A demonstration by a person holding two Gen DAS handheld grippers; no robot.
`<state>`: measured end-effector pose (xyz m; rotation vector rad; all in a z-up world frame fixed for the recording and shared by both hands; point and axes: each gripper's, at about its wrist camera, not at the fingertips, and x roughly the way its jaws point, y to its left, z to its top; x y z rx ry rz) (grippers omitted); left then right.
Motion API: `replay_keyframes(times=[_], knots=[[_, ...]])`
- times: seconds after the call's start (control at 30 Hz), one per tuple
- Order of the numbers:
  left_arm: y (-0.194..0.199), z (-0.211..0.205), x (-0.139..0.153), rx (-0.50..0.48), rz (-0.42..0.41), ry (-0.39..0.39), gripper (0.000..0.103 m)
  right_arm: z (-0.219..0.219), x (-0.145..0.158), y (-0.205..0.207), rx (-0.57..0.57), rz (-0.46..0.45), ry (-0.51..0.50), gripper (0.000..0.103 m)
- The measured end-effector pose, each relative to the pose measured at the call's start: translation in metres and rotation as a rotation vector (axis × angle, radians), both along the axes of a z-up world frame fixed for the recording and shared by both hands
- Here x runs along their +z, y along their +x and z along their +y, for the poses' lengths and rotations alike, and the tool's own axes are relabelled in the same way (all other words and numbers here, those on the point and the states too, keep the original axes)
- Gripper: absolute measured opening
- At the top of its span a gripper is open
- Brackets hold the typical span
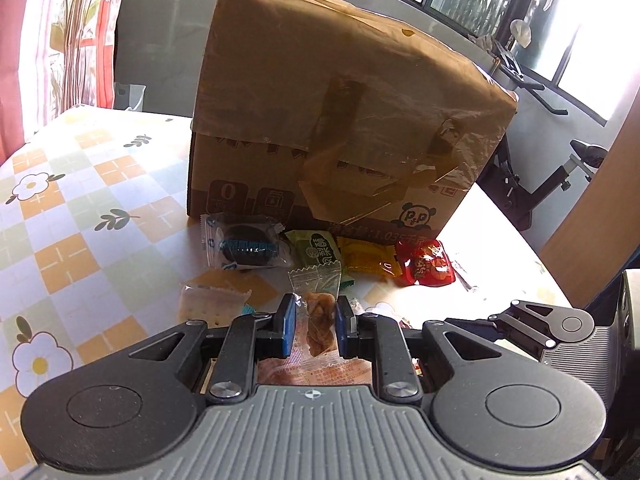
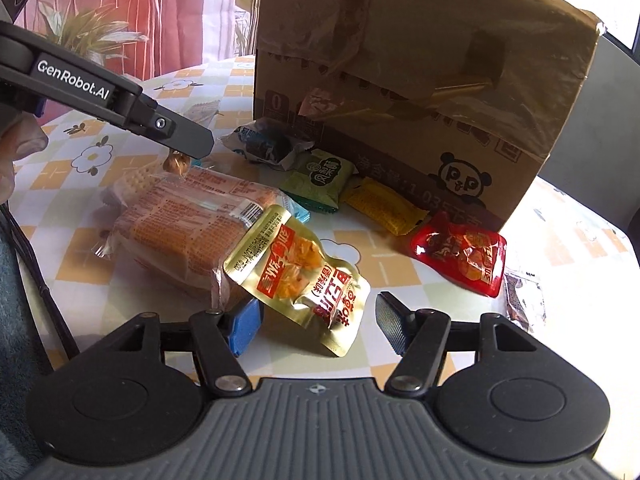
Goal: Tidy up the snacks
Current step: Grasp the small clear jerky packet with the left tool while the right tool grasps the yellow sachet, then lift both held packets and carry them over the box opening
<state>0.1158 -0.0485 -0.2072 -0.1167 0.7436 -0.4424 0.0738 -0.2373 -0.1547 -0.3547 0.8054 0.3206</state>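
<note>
My left gripper is shut on a clear-wrapped brown twisted snack, held just above the table. The right wrist view shows this gripper from the side, with the snack hanging below its tip. My right gripper stands open low over the table. A gold foil pouch lies between its fingers, and the pads are not pressing on it. The pouch leans against a large orange-printed packet.
A tall cardboard box stands behind a row of snacks: a dark cookie packet, a green packet, a yellow packet and a red pouch. A cracker packet lies at the left. The checked tablecloth covers the table.
</note>
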Motion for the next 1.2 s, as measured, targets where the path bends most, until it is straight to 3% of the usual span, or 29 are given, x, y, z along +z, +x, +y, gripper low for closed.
replay_keyframes(times=[0.07,0.13,0.27,0.47,0.8,1.03,1.2], knots=[[0.0,0.0,-0.002,-0.001,0.005,-0.003,0.021,0.001,-0.001,0.005,0.018,-0.017,0.008,0.06],[0.0,0.0,-0.003,-0.003,0.01,-0.004,0.021,0.001,-0.002,0.011,0.031,-0.01,0.024,0.047],[0.0,0.001,-0.004,-0.001,0.012,-0.006,0.021,0.003,-0.006,0.014,0.04,-0.019,0.027,0.033],[0.0,0.001,-0.004,0.009,0.011,-0.006,0.021,-0.017,0.015,0.011,-0.068,-0.098,0.187,0.007],[0.0,0.0,0.004,0.001,-0.038,0.005,0.021,-0.04,0.035,0.001,-0.16,-0.158,0.309,0.007],[0.016,0.008,0.062,-0.02,-0.183,0.003,0.021,-0.052,0.087,-0.006,-0.15,-0.291,0.363,0.007],[0.038,0.009,0.114,-0.03,-0.262,-0.029,0.021,-0.064,0.143,0.007,-0.138,-0.415,0.498,0.007]])
